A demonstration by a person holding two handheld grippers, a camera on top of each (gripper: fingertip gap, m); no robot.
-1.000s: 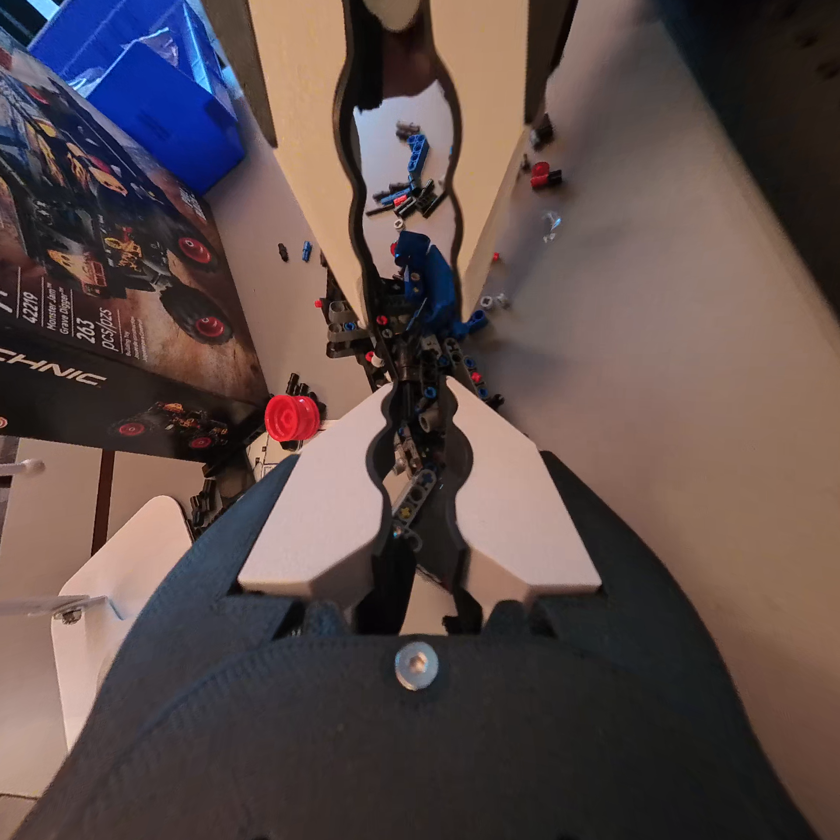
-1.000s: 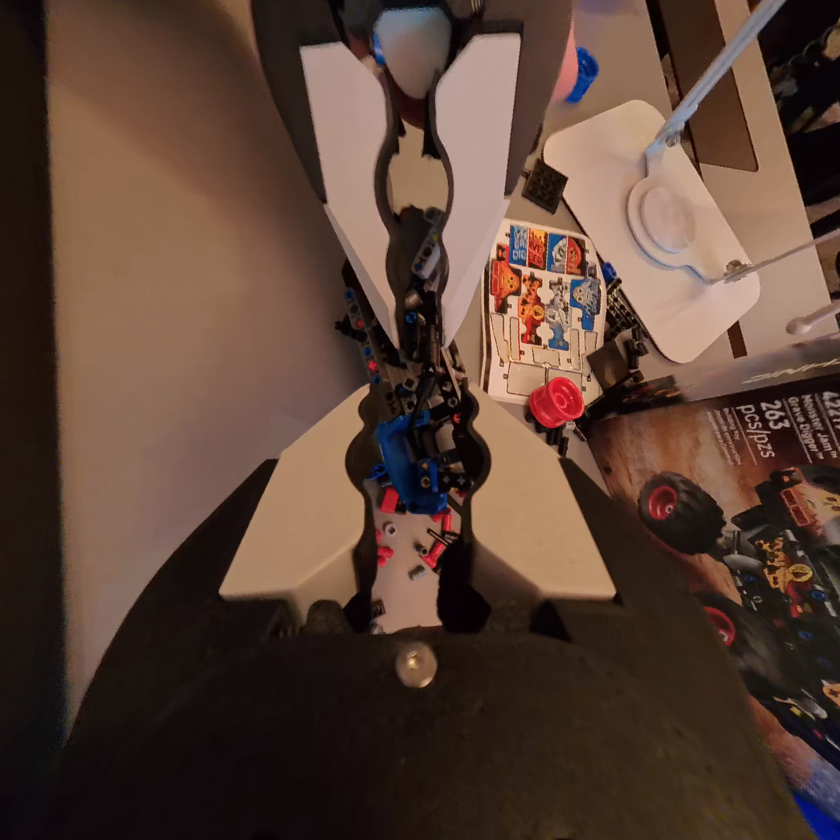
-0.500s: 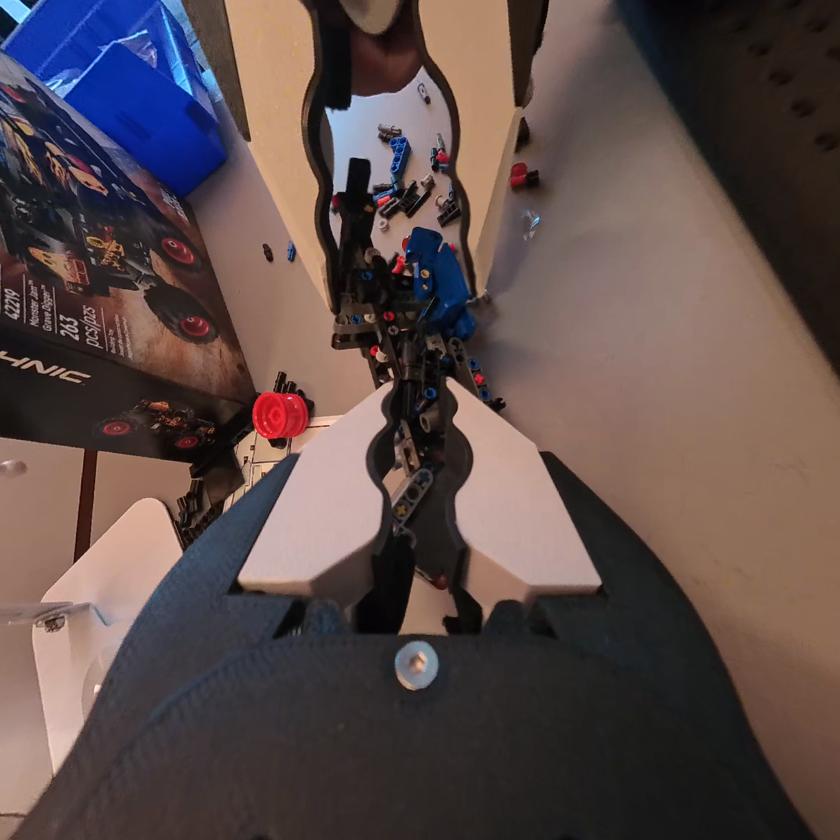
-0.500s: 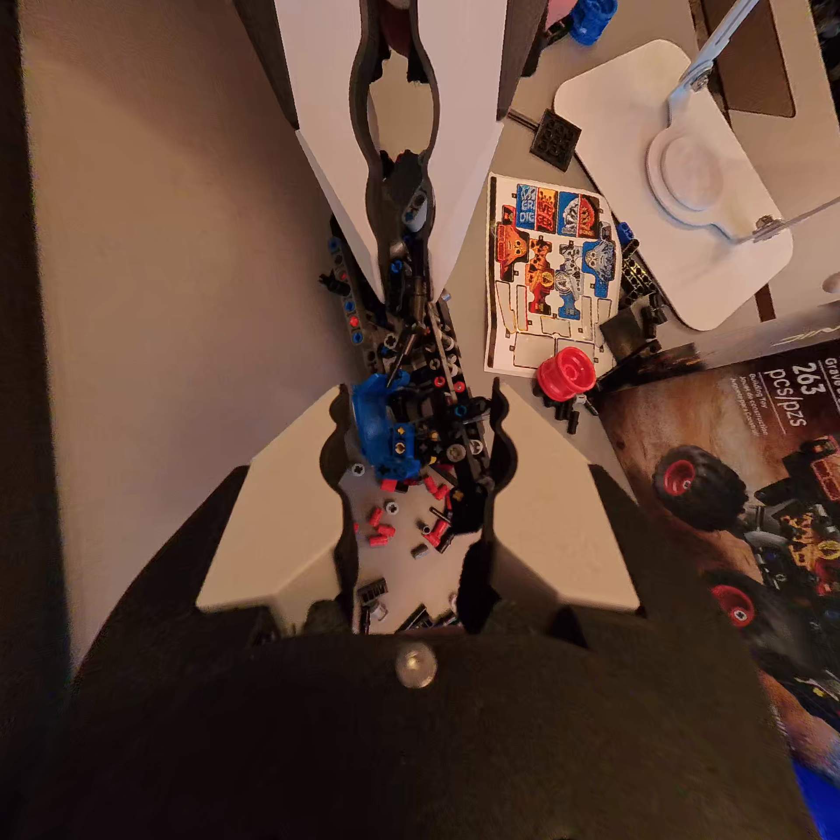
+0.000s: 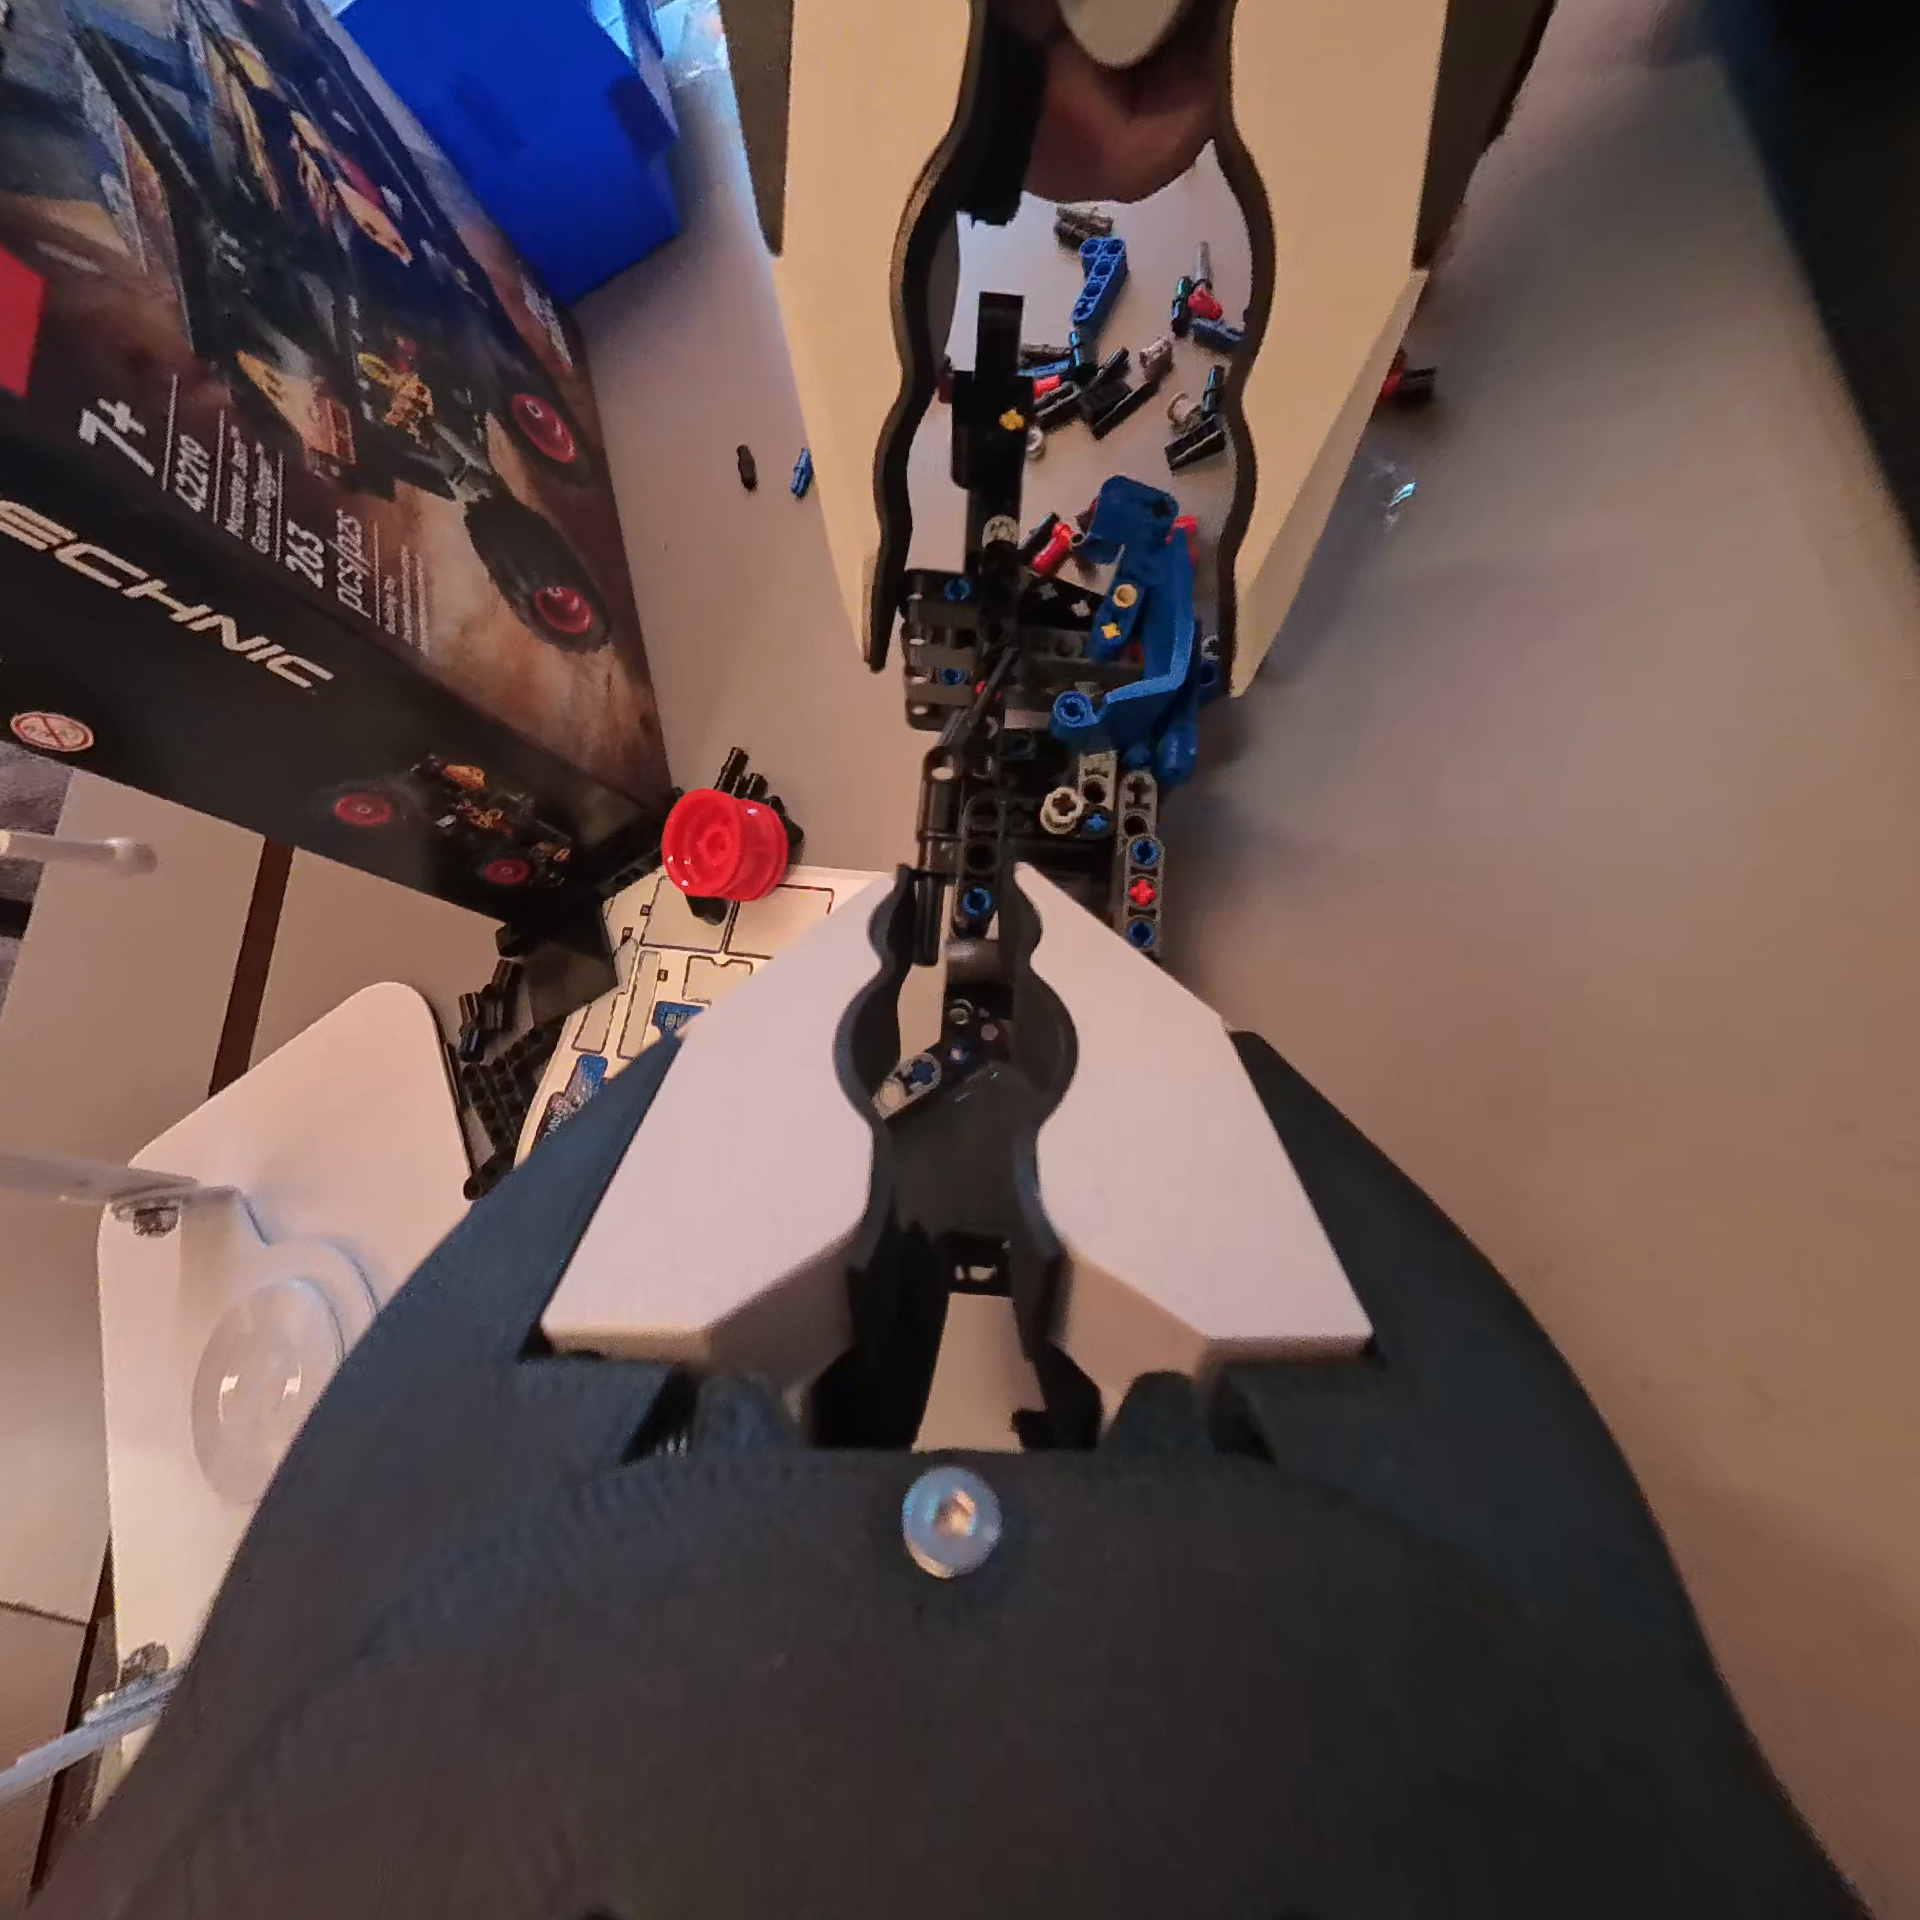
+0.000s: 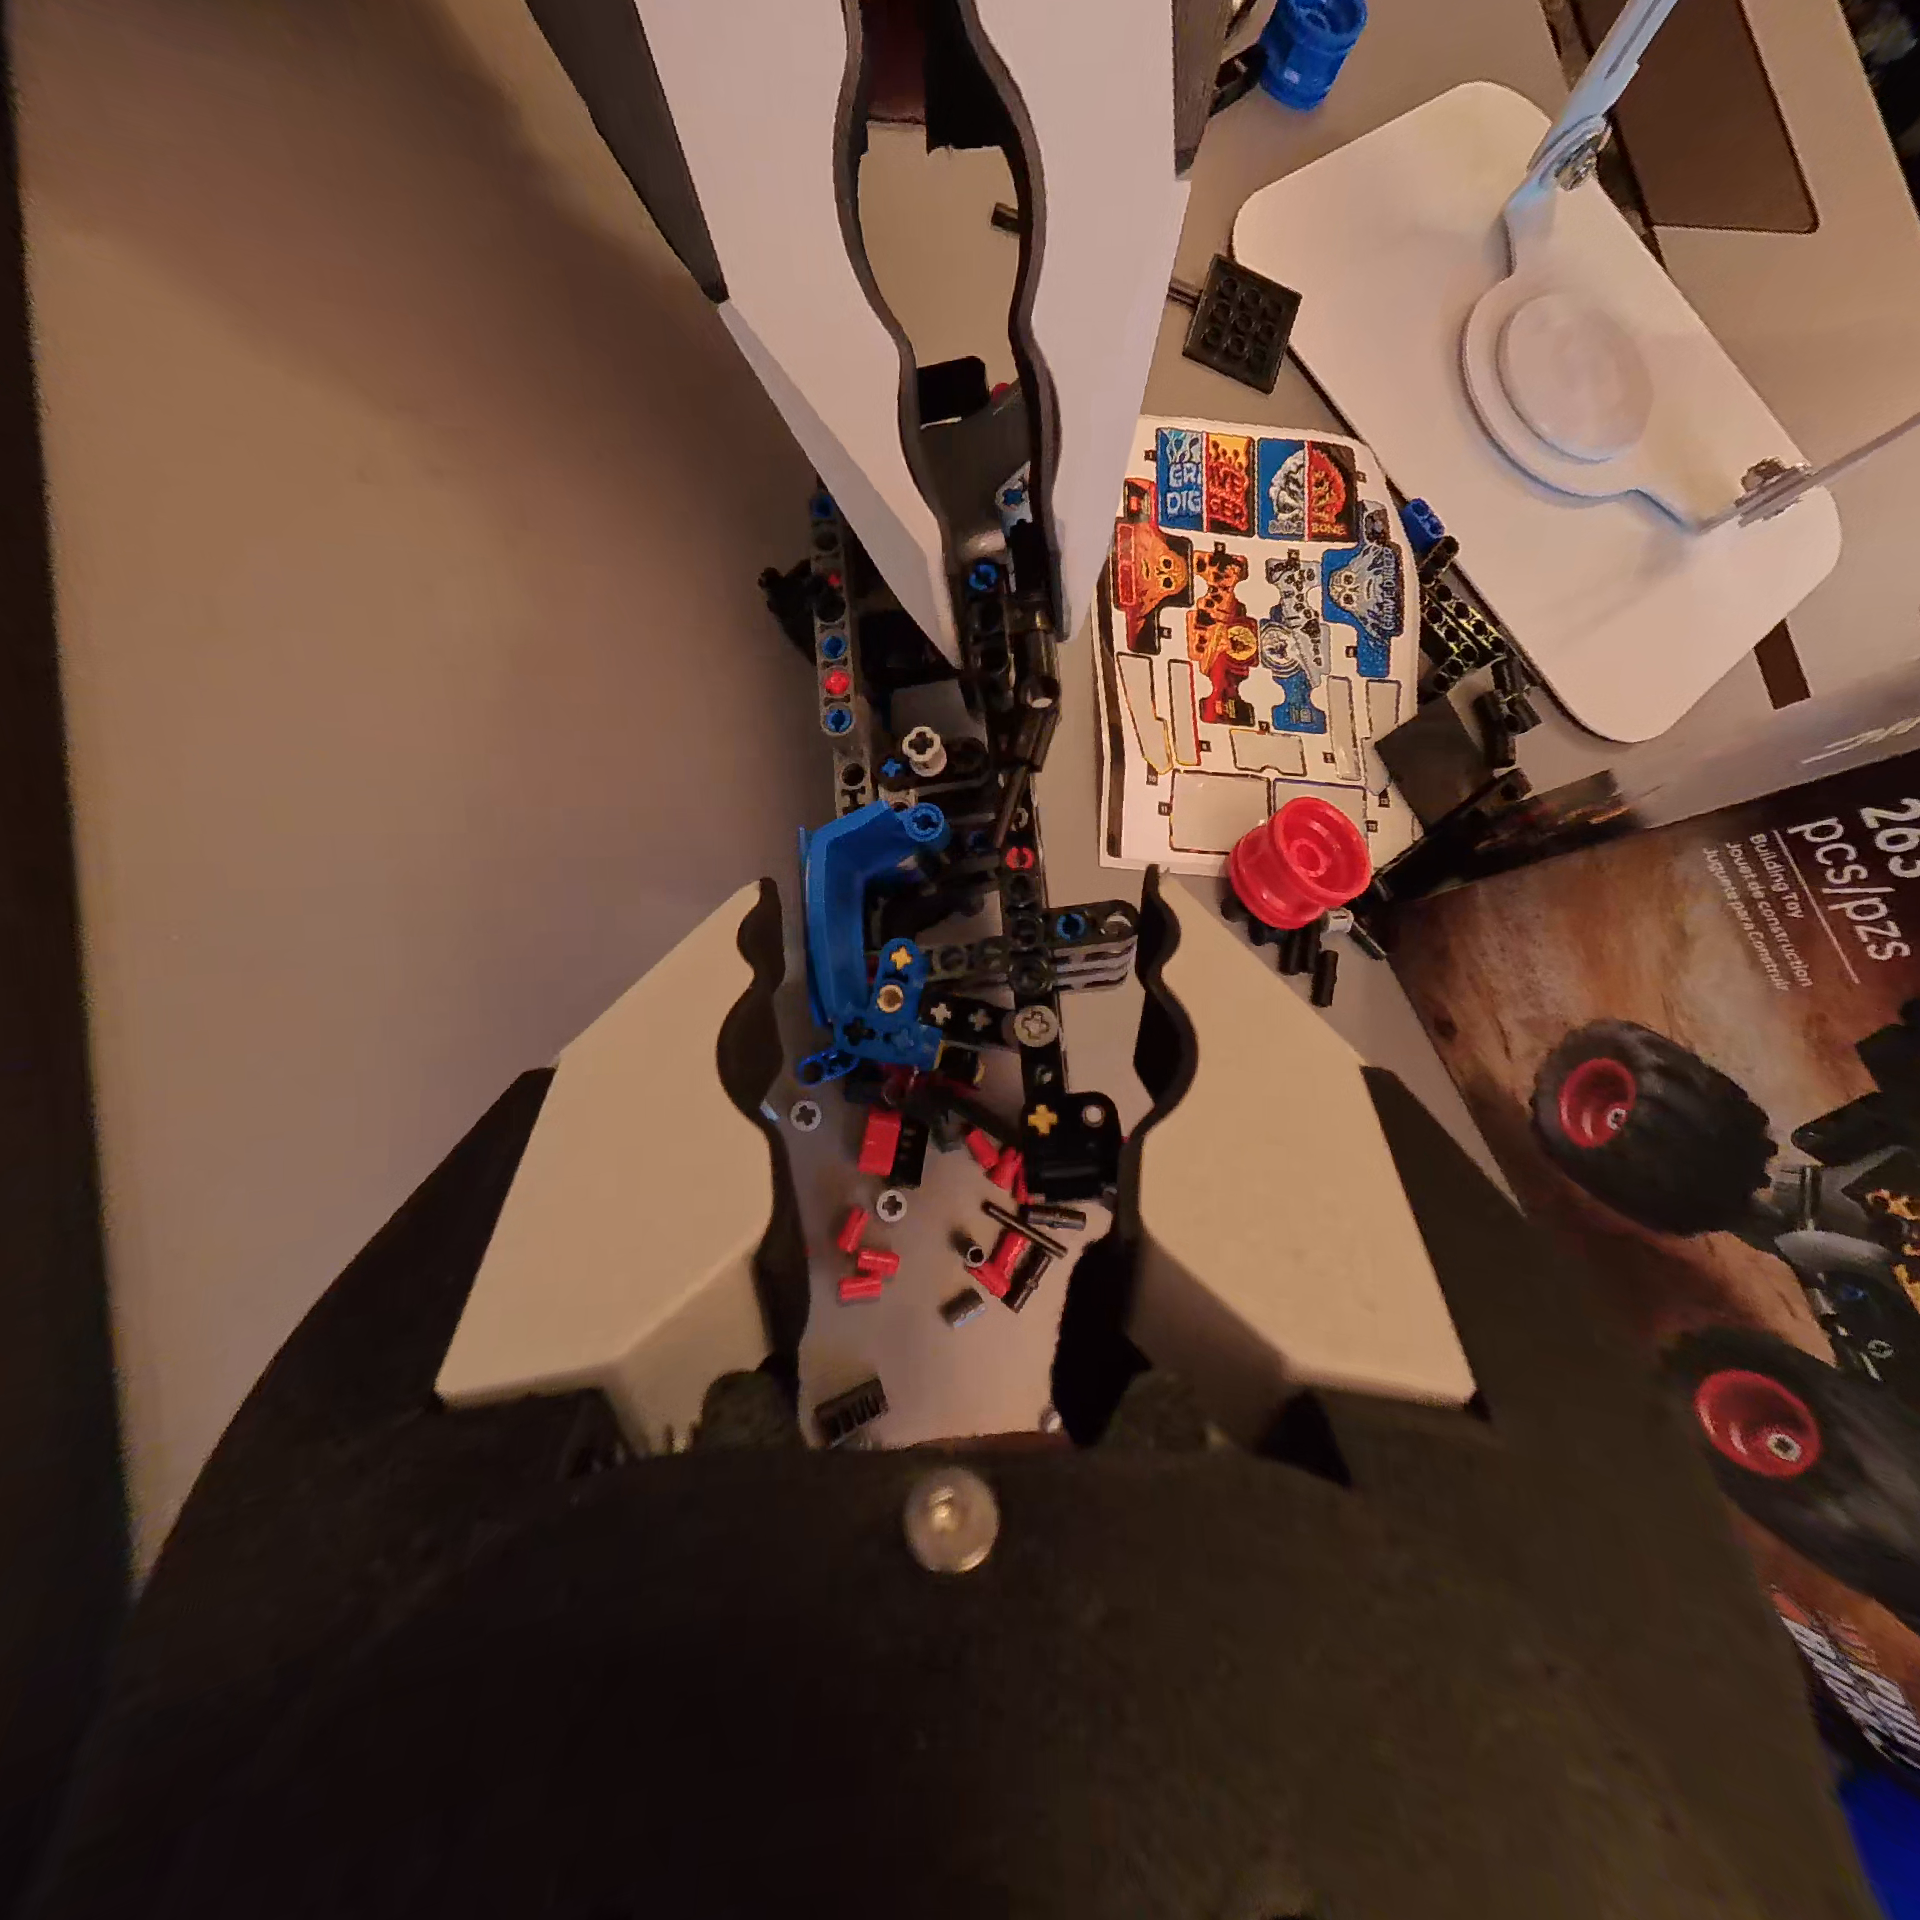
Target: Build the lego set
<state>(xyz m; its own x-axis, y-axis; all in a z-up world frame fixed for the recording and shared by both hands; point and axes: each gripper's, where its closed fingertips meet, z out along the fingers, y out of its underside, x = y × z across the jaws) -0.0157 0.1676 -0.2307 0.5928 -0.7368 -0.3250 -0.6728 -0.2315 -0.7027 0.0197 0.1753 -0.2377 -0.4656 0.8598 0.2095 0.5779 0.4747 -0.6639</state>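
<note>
While the left gripper [image 5: 951,935] squeezes one end of the half-built truck frame [image 6: 966,831], the other end sticks out toward 12 o'clock, so the frame likely cannot slide on the table [image 6: 416,520]. Its 2 fingers are nearly together, with a grey and black beam pinched between them.

The right gripper [image 6: 951,997] is spread wide and grips nothing. It sits around the far end of the frame, with the blue curved piece [image 6: 842,935] at about 10 o'clock between its fingers. I think it is open like this so it can go pick a new part.

Small red and black pins [image 6: 935,1226] lie loose on the table under it, at 6 o'clock from the frame (handy for the next step). The sticker sheet [image 6: 1257,644] lies at 2 o'clock, the red wheel hub [image 6: 1299,862] at 3 o'clock beside the set's box [image 6: 1662,1039]. Many parts are loose, so the build looks far from done.
</note>
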